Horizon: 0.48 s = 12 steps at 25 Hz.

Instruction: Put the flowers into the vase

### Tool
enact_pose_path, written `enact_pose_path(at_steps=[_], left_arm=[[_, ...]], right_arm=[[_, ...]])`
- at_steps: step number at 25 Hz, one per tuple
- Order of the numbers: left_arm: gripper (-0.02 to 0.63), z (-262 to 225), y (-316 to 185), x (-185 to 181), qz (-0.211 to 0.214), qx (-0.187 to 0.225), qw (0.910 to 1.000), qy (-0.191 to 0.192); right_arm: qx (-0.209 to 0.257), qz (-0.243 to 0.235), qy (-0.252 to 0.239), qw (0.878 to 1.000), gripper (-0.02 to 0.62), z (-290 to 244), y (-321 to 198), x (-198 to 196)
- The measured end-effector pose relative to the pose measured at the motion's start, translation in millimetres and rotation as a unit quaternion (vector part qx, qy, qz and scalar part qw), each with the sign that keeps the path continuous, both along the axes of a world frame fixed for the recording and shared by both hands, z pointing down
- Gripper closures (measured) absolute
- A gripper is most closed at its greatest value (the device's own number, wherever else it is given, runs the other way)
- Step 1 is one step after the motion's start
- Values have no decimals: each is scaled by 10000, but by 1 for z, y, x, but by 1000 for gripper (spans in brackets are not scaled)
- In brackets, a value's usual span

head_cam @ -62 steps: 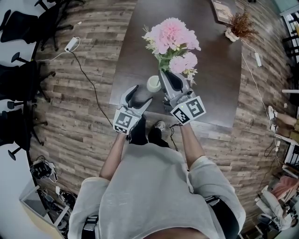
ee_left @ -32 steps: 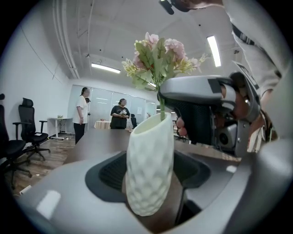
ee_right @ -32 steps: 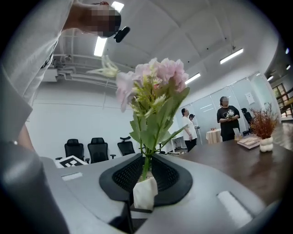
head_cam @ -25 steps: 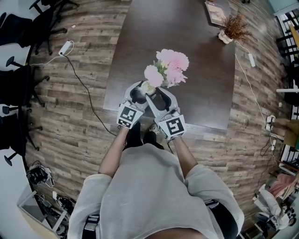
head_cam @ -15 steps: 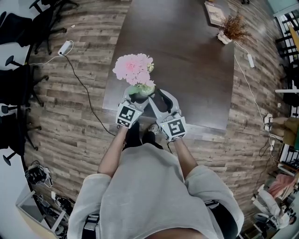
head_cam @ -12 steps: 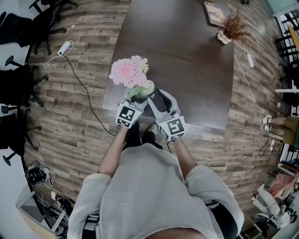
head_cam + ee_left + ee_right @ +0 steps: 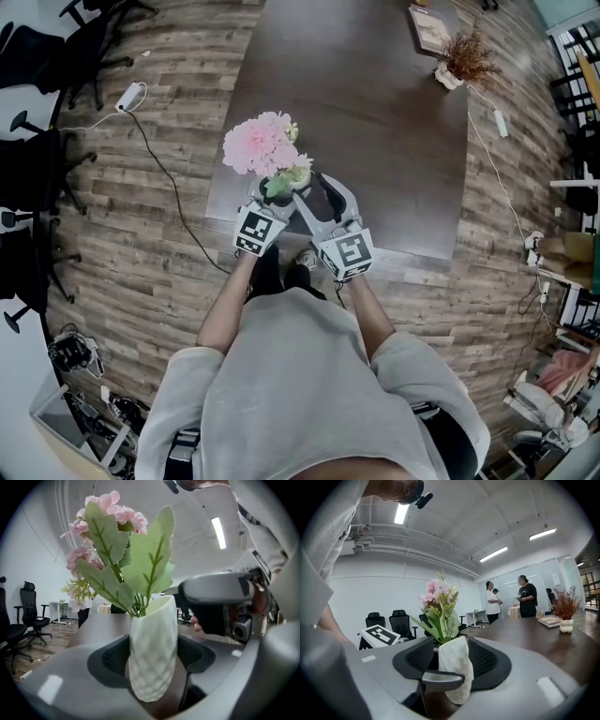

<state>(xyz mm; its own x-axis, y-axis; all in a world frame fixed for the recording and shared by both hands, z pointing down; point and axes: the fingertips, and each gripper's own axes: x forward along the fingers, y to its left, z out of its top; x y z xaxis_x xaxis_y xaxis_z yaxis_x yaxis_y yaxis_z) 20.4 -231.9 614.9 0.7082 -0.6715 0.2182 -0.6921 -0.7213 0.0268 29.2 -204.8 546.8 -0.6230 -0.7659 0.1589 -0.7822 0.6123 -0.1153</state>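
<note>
Left fingers: your left gripper (image 7: pixel 153 656) is clenched on the white vase (image 7: pixel 154 630), with a finger (image 7: pixel 110 658) pad pressed to each flank.
Right fingers: your right gripper (image 7: pixel 451 657) is released. Its jaws have just been opening, and the vase shows in the gap, clear of both fingers (image 7: pixel 485 660).
Flowers: the flowers (image 7: pixel 112 515) stand in the vase and rise above the left fingers.
Left gripper view only: the green stems entering the vase mouth, and the vase's dimpled wall.
Right gripper view only: a person in white (image 7: pixel 493 603) and a person in black (image 7: pixel 528 596), well beyond the fingers.
Head view only: the blossoms cover the vase mouth. The vase is near the bench's (image 7: pixel 375 122) near edge, between both pairs of fingers. A power strip (image 7: pixel 141 91) lies on the floor, well left of them.
Count: one vase, one bunch of flowers, two grippers, two bystanders, one dried plant (image 7: pixel 461 58).
</note>
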Motion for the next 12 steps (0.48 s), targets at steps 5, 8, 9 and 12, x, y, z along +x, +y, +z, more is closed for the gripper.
enact_pose_path(at_steps=[5,8,9,12], left_arm=[[296,1,0,-1,8,3,10000,-25],[296,0,0,0,-5,-16,10000,-2],[296,0,0,1,-3,-22,10000,10],[295,1,1,1,52,-23,10000,-10]], right_arm=[[57,-142,127,9998,344,-8,-13,-16],[80,-145,156,9997,337,-9,-17,-19],[89,-124,164,9997,337,-9,-17,-18],[58,-104,213,9997,337,-5,-15,-16]])
